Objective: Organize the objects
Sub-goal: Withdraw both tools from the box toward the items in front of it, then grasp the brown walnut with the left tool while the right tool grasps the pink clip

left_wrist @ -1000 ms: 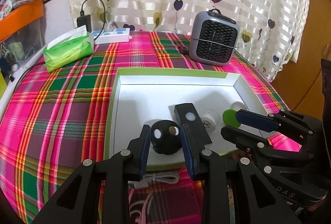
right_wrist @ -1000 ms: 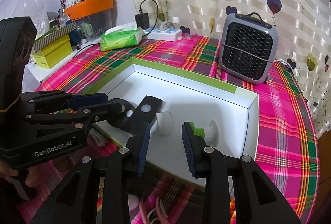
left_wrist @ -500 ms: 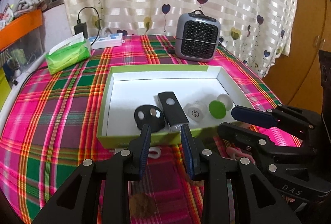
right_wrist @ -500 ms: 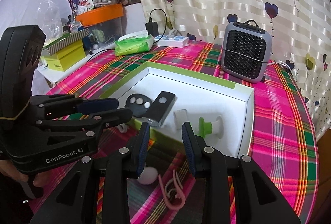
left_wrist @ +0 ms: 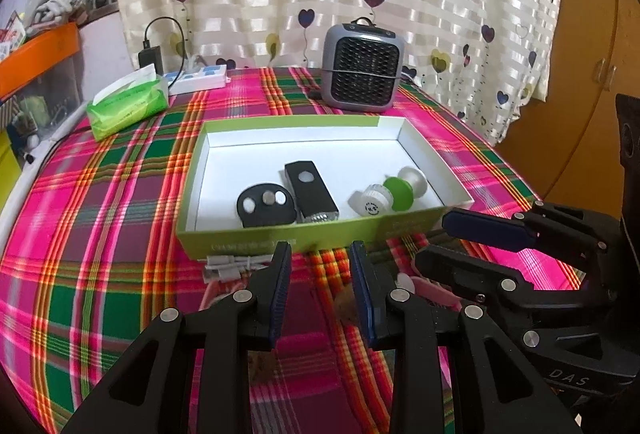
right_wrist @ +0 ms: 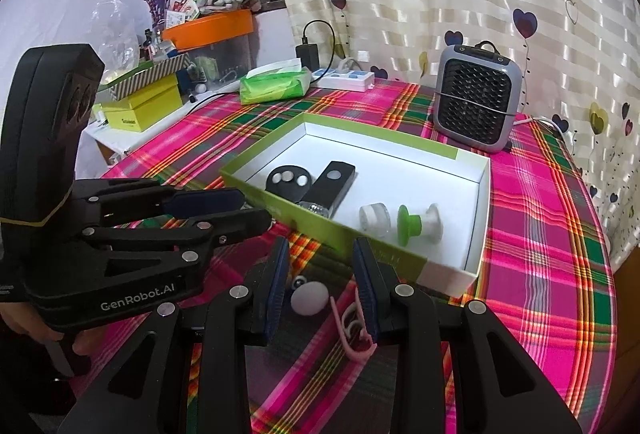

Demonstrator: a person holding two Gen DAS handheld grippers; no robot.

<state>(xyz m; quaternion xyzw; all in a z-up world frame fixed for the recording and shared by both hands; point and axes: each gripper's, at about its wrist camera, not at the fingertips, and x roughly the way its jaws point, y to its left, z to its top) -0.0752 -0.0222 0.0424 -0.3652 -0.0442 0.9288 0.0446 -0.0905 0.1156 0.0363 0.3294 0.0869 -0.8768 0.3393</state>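
A green-sided white box [left_wrist: 224, 149] [right_wrist: 478, 218] on the plaid table holds a round black remote [left_wrist: 265, 209] [right_wrist: 289, 183], a black rectangular device [left_wrist: 310, 191] [right_wrist: 332, 185], a white cap [left_wrist: 370, 202] [right_wrist: 375, 220] and a green-and-white spool [left_wrist: 402, 185] [right_wrist: 418, 224]. In front of the box lie a white cable [left_wrist: 234, 266], a white egg-shaped thing [right_wrist: 309, 298] and a pink clip [right_wrist: 352, 330]. My left gripper [left_wrist: 320, 290] [right_wrist: 244, 207] and right gripper [right_wrist: 320, 290] [left_wrist: 432, 242] are both open and empty, above the table in front of the box.
A grey fan heater [left_wrist: 362, 67] [right_wrist: 476, 99] stands behind the box. A green tissue pack [left_wrist: 126, 107] [right_wrist: 276, 85] and a white power strip [left_wrist: 200, 79] lie at the back left. Boxes and an orange bin [right_wrist: 208, 27] crowd the side shelf.
Both grippers have pulled back from above the box toward the table's near side. The cable, egg-shaped thing and pink clip have come into view.
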